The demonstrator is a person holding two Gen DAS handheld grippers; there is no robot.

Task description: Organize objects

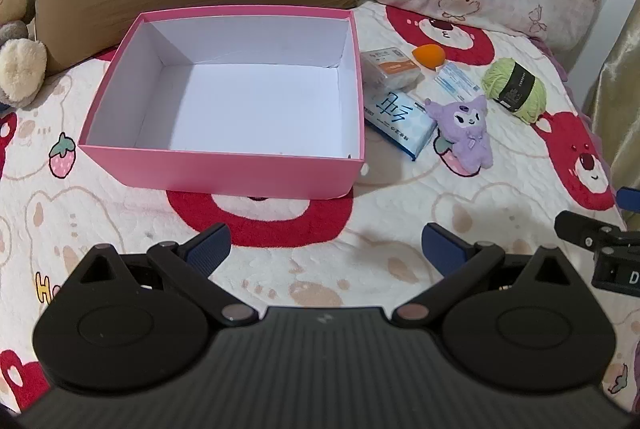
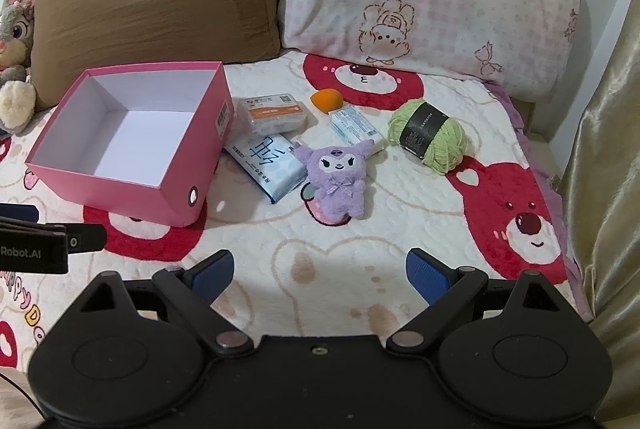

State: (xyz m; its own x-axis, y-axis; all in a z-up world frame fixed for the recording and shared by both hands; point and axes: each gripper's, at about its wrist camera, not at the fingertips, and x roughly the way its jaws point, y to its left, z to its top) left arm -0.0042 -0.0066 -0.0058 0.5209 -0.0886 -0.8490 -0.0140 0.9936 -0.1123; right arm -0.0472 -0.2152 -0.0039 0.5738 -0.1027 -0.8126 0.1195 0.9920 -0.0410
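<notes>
Both wrist cameras look steeply down over a bedspread (image 1: 400,221) from near; both share the pink box (image 1: 224,165), at twelve o'clock left, ten o'clock right.

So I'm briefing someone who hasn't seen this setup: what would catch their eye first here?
Probably the big pink box, open and empty, sitting on the bear-print blanket on the bed. Next, the little cluster just to its right: a purple plush doll at the front, a green ball of yarn further right, and an orange sponge at the back. Both grippers hang open in the foreground, holding nothing.
</notes>
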